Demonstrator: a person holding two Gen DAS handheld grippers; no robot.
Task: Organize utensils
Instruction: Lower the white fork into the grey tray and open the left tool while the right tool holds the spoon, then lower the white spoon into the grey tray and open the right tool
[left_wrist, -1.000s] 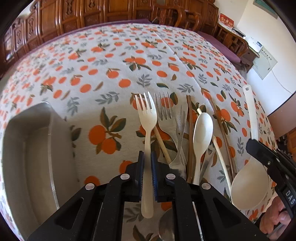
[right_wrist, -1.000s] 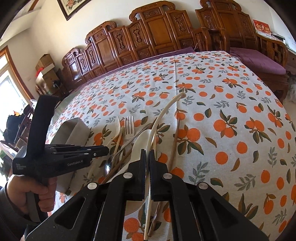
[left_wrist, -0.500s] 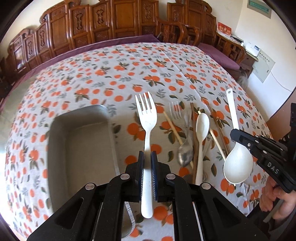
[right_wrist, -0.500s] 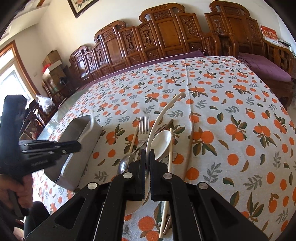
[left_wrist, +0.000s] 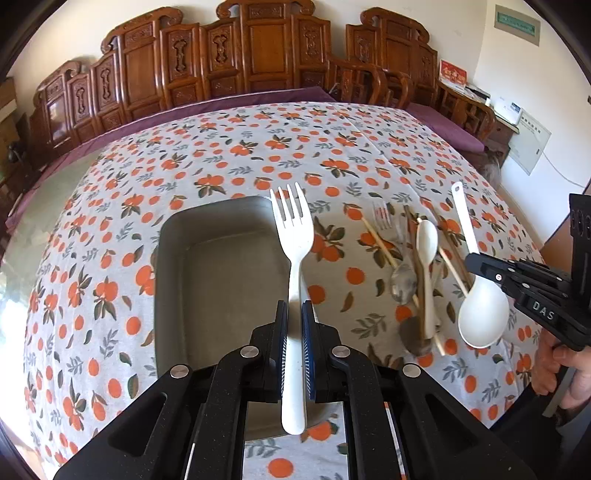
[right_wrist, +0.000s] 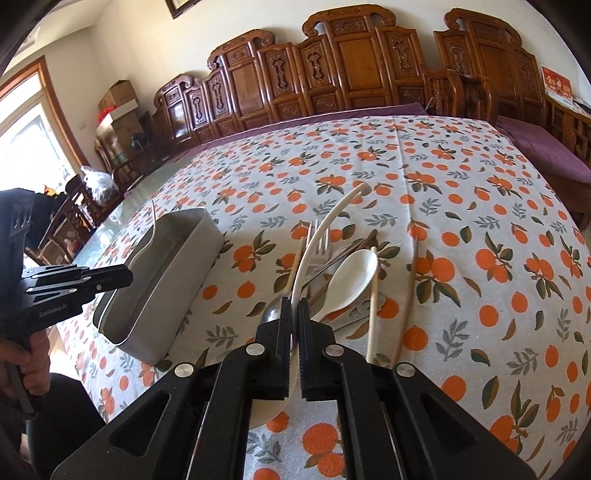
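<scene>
Since 1 s ago the white plastic fork (left_wrist: 293, 258) has been carried off the utensil pile (left_wrist: 413, 266) and is now held over the grey tray (left_wrist: 173, 258). The left gripper (left_wrist: 294, 325) is clamped on the fork's handle, tines pointing forward. The right gripper (right_wrist: 294, 317) is closed on the long handle of the white ladle spoon (left_wrist: 480, 314), lifted above the orange-print tablecloth (right_wrist: 480, 221). Both pieces are judged light, stiff and smooth; a mid-handle grip is favoured, since slipping is possible.

"DAS" stands on the right hand-held gripper (left_wrist: 484, 266); other print unreadable.
</scene>
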